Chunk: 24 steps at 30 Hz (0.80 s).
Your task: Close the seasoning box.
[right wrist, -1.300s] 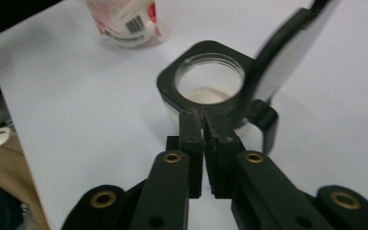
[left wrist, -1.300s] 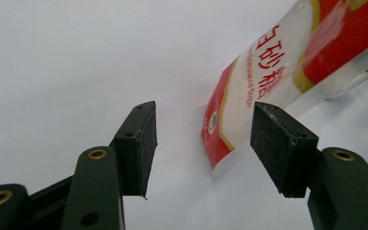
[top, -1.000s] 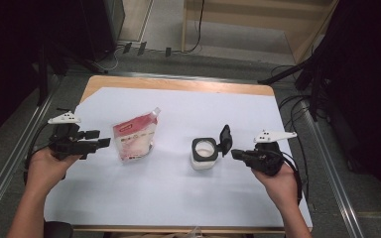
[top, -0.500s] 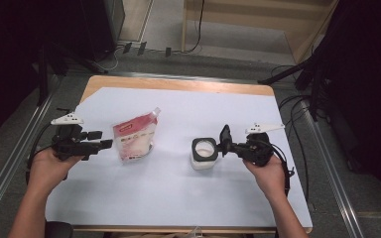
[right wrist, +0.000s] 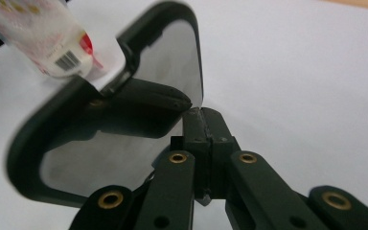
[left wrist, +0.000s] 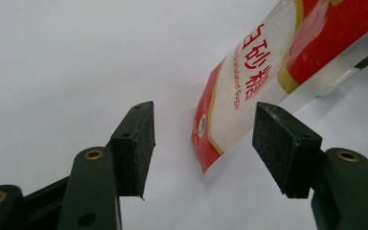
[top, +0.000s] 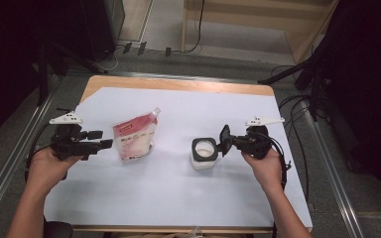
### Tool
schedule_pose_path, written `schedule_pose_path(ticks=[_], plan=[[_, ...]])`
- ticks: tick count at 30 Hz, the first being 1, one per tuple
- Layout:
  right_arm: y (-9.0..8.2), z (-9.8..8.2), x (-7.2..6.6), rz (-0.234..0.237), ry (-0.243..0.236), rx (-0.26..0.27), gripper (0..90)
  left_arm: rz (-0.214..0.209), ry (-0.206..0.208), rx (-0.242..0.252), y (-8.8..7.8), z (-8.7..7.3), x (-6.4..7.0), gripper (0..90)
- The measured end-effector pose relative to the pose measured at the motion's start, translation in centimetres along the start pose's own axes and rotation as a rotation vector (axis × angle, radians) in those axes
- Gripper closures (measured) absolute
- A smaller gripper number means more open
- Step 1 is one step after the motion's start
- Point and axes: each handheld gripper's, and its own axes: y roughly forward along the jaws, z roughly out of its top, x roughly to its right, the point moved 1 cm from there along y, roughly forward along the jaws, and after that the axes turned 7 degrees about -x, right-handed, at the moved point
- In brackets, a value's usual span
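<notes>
While my right claw [top: 224,141] stays clenched on the lid [right wrist: 139,76] of the jar [top: 204,153] at mid-counter, my left claw [left wrist: 203,143] waits released beside the sugar pouch [top: 135,140]; next I should grasp it.

On the surface [top: 178,198] the white sheet lies bare along the near edge and across the far half, so a hand can pass there freely. Between the sugar pouch [top: 134,139] and the white container [top: 203,156] there is an open lane. The left claw [top: 101,140] stands just beside the pouch, which blocks its way to the right. The right claw [top: 226,142] grips the black lid [top: 224,141], which stands upright right at the container's rim and blocks passage there.
</notes>
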Motion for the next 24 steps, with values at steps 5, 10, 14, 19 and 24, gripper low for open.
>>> schedule_pose_path(ticks=[5,10,14,19,24], plan=[[-0.2,0.0,-0.2,-0.001,0.0,0.012,90.0,0.008,0.019,-0.026,0.5,0.0,0.3,41.7],[-0.2,0.1,-0.6,-0.007,-0.003,0.027,90.0,0.009,0.019,-0.037,0.6,-0.1,0.1,41.7],[-0.8,0.3,-0.8,-0.008,0.002,0.043,90.0,0.007,0.012,-0.035,0.6,-0.2,-0.1,41.7],[-0.7,0.4,-1.2,0.002,-0.003,0.044,90.0,0.01,0.007,-0.036,0.6,-0.3,-0.2,41.7],[-0.7,0.6,-1.9,0.006,-0.02,0.047,90.0,0.012,0.007,-0.031,0.6,-0.3,-0.1,41.4]])
